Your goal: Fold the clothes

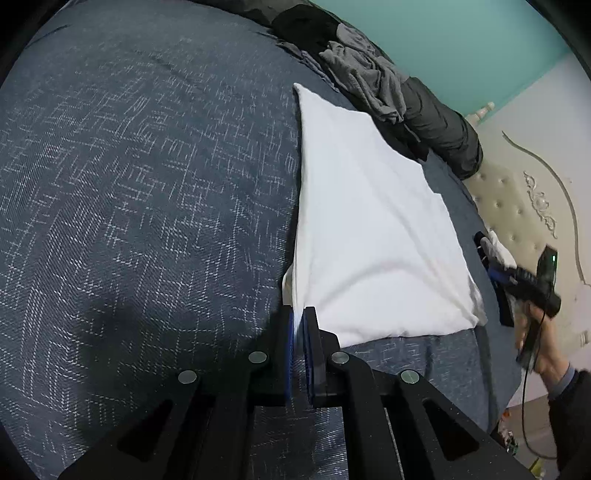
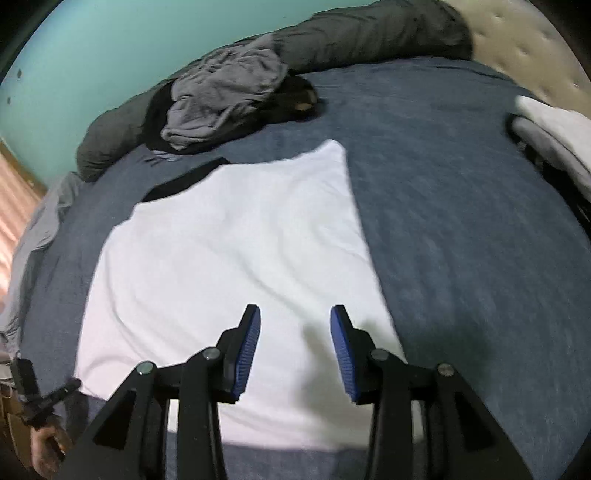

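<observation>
A white folded garment [image 1: 369, 229] lies flat on the blue-grey bed cover [image 1: 147, 184]. My left gripper [image 1: 300, 314] is shut on the garment's near left corner, where the cloth edge runs in between the blue pads. In the right wrist view the same garment [image 2: 229, 258] spreads below my right gripper [image 2: 295, 314], which hovers open over its near part with nothing between its pads. A black trim [image 2: 184, 181] shows at the garment's far left edge. The right gripper [image 1: 532, 280] also shows at the bed's right side, held by a hand.
A pile of grey clothes [image 2: 225, 99] and a dark rolled duvet [image 2: 369, 33] lie along the far edge by the turquoise wall. Folded light clothes [image 2: 554, 129] are stacked at the right, near the cream tufted headboard [image 1: 517, 206]. The bed cover [image 2: 461, 221] stretches on to the right.
</observation>
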Demonstrator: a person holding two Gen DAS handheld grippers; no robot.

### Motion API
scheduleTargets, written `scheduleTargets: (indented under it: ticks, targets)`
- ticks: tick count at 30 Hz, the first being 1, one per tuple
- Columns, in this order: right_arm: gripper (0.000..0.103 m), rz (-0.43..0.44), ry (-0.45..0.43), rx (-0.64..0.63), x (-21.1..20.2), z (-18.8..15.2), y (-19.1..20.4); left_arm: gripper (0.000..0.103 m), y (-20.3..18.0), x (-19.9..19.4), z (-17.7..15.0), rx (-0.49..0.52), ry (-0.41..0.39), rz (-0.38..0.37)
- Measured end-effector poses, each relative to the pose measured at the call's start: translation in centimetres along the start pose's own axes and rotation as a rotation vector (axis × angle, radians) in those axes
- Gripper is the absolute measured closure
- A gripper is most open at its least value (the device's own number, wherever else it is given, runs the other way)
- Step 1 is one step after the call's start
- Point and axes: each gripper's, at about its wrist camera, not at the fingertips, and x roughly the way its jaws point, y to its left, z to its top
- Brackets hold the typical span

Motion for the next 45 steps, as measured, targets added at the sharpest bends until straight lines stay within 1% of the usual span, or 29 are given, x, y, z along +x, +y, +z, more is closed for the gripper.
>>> scheduleTargets:
  ticks: [4, 7, 11, 13, 14, 15, 16, 20, 22, 24, 27, 30, 31, 32, 33, 35, 36, 37, 38, 40, 43, 45]
  targets:
    - [0.061, 0.004, 0.009, 0.022, 0.9, 2.3, -0.9, 0.096, 0.6, -0.4, 0.7, -0.037, -0.007, -0.011]
    - [0.061, -0.017, 0.016, 0.044, 1.5, 4.4, -2.1, 0.096, 0.5, -0.3, 1.2, -0.030, -0.013, 0.016]
    - [0.061, -0.039, 0.000, 0.057, 2.7, 7.6, -3.2, 0.096, 0.6, 0.0, 1.7, -0.038, -0.029, 0.047]
    - [0.061, -0.055, 0.002, 0.040, 3.9, 9.3, -3.3, 0.088, 0.6, -0.1, 2.1, -0.042, -0.047, 0.066]
    - [0.061, -0.064, 0.005, 0.028, 4.6, 10.1, -3.2, 0.079, 0.7, -0.2, 2.2, -0.048, -0.058, 0.069]
    - [0.061, -0.076, 0.013, 0.016, 5.3, 10.9, -3.1, 0.073, 0.8, -0.3, 2.5, -0.057, -0.071, 0.065]
    - [0.061, -0.091, 0.028, 0.005, 6.2, 11.5, -3.0, 0.071, 0.9, -0.3, 2.7, -0.061, -0.078, 0.069]
    - [0.060, -0.109, 0.048, -0.050, 9.0, 13.5, -2.3, 0.071, 0.9, 0.2, 3.6, -0.066, -0.096, 0.103]
    - [0.059, -0.116, 0.051, -0.078, 10.2, 14.3, -2.0, 0.069, 0.5, 0.6, 3.9, -0.056, -0.101, 0.111]
    - [0.059, -0.124, 0.054, -0.082, 11.0, 14.8, -2.3, 0.064, 0.1, 1.0, 4.2, -0.039, -0.101, 0.121]
    - [0.059, -0.141, 0.051, -0.077, 12.2, 15.4, -3.1, 0.063, -0.4, 1.5, 4.2, -0.003, -0.091, 0.147]
    - [0.059, -0.130, 0.056, -0.087, 13.4, 15.8, -3.6, 0.063, -0.6, 1.7, 4.2, 0.009, -0.091, 0.154]
    - [0.061, -0.123, 0.056, -0.101, 13.7, 15.8, -3.5, 0.063, -0.7, 1.8, 4.1, 0.012, -0.092, 0.155]
    - [0.064, -0.126, 0.048, -0.113, 13.9, 15.9, -3.5, 0.063, -0.6, 1.8, 4.1, 0.011, -0.095, 0.154]
    - [0.073, -0.125, 0.041, -0.122, 14.0, 15.9, -3.5, 0.063, -0.5, 1.8, 4.1, 0.008, -0.099, 0.151]
    - [0.081, -0.124, 0.043, -0.128, 14.5, 15.9, -3.6, 0.062, -0.4, 1.9, 4.1, 0.005, -0.103, 0.149]
    - [0.094, -0.124, 0.039, -0.131, 14.6, 15.8, -3.7, 0.062, -0.3, 2.0, 4.1, 0.007, -0.104, 0.150]
    - [0.097, -0.123, 0.035, -0.134, 14.7, 15.8, -3.7, 0.062, -0.3, 2.0, 4.2, 0.007, -0.105, 0.150]
    - [0.099, -0.118, 0.027, -0.132, 14.6, 15.7, -3.8, 0.062, -0.3, 2.1, 4.2, 0.008, -0.106, 0.150]
    - [0.100, -0.099, -0.018, -0.107, 13.9, 16.0, -4.1, 0.062, -0.3, 2.2, 4.3, 0.011, -0.108, 0.152]
    - [0.100, -0.106, -0.091, -0.117, 12.4, 16.7, -3.8, 0.062, -0.3, 2.1, 4.2, 0.018, -0.108, 0.157]
    - [0.100, -0.123, -0.125, -0.136, 11.6, 17.2, -3.4, 0.062, -0.3, 2.1, 4.2, 0.021, -0.108, 0.160]
